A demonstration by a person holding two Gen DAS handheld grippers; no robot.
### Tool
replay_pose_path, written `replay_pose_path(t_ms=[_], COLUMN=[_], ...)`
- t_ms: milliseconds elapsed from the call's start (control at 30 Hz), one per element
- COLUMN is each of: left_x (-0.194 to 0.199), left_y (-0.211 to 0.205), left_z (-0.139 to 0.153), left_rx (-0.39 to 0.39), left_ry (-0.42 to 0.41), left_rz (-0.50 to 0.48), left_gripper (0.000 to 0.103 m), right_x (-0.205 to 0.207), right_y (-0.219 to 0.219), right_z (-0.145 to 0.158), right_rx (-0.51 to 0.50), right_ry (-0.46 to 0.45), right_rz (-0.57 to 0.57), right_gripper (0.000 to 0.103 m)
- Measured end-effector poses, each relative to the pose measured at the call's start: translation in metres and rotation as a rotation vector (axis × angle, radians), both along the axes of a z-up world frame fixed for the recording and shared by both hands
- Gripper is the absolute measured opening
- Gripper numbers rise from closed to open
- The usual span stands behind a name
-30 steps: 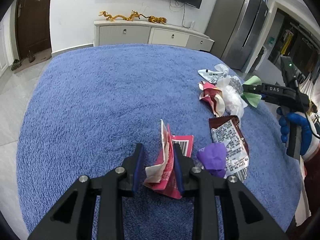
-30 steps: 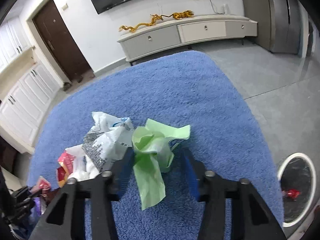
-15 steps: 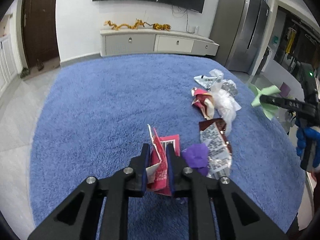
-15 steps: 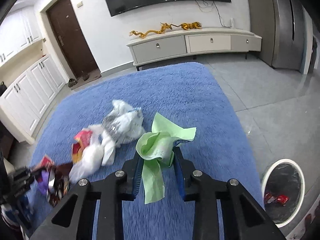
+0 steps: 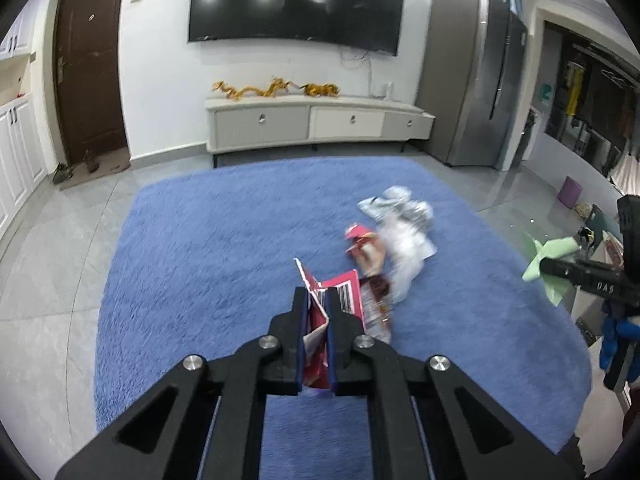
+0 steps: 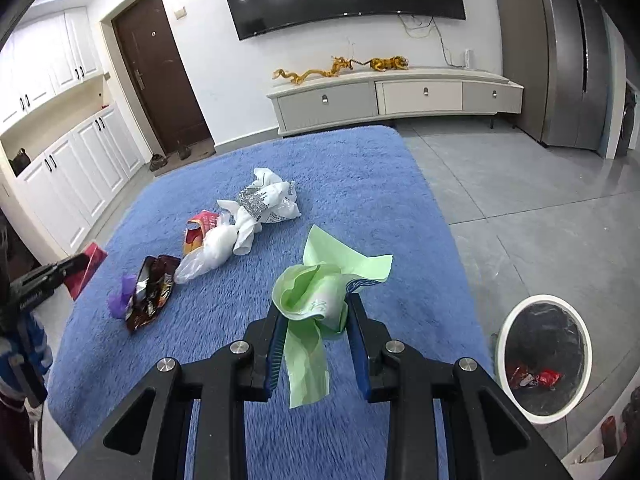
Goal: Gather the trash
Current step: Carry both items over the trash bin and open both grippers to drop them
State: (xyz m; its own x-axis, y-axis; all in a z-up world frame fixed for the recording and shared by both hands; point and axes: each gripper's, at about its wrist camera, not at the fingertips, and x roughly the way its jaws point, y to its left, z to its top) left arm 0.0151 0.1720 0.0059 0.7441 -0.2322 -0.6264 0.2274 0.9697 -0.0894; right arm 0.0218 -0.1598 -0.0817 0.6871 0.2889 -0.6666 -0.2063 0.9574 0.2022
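Step in hand: carry to the bin; both of your tongs are loaded and clear of the rug [image 6: 360, 184].

Left tongs [image 5: 316, 312]: pinched tight on a red wrapper [image 5: 344, 298], which stands up between the pads with its barcode flap hanging to the right; seen from the right wrist view, this wrapper sits at the rug's left edge, in the air.

Right tongs [image 6: 316, 320]: closed on a green bag [image 6: 316, 296], crumpled between the blue pads, one tail drooping below them and one corner poking up and right.

Bin [image 6: 516, 320]: white rim, black liner, on the grey floor just off the rug's right edge; some red scraps already inside.

Still on the rug: white bag [image 6: 260, 204], small red-and-orange wrapper [image 6: 200, 228], clear bag [image 6: 212, 252], brown wrapper [image 6: 152, 292], purple scrap [image 6: 120, 300]; all bunched near the middle-left.

Next move, as I judge it: swing the right tongs right over the bin mouth and let the green bag drop inside the rim; bring the left across afterwards, since it is far from the bin; release only when each piece hangs above the liner, as light film may drift.
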Motion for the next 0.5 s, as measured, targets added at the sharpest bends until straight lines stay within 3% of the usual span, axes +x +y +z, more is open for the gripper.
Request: replay_pose_path(t_ms=[233,500], left_x=[0.008,0.043], left_y=[-0.073,-0.223], left_z=[0.027,0.032], left_rx=[-0.052,-0.092], left_ry=[-0.019,0.040], left_rz=[-0.157,-0.407], left_gripper=[0.007,0.007], right_x=[-0.027,-0.042], right_y=[-0.046,-0.155], right_z=[0.009,-0.004], right_rx=[0.011,0.017], right_ry=[-0.043,-0.032], right_rz=[-0.097,-0.322], right_gripper=[0.027,0.027])
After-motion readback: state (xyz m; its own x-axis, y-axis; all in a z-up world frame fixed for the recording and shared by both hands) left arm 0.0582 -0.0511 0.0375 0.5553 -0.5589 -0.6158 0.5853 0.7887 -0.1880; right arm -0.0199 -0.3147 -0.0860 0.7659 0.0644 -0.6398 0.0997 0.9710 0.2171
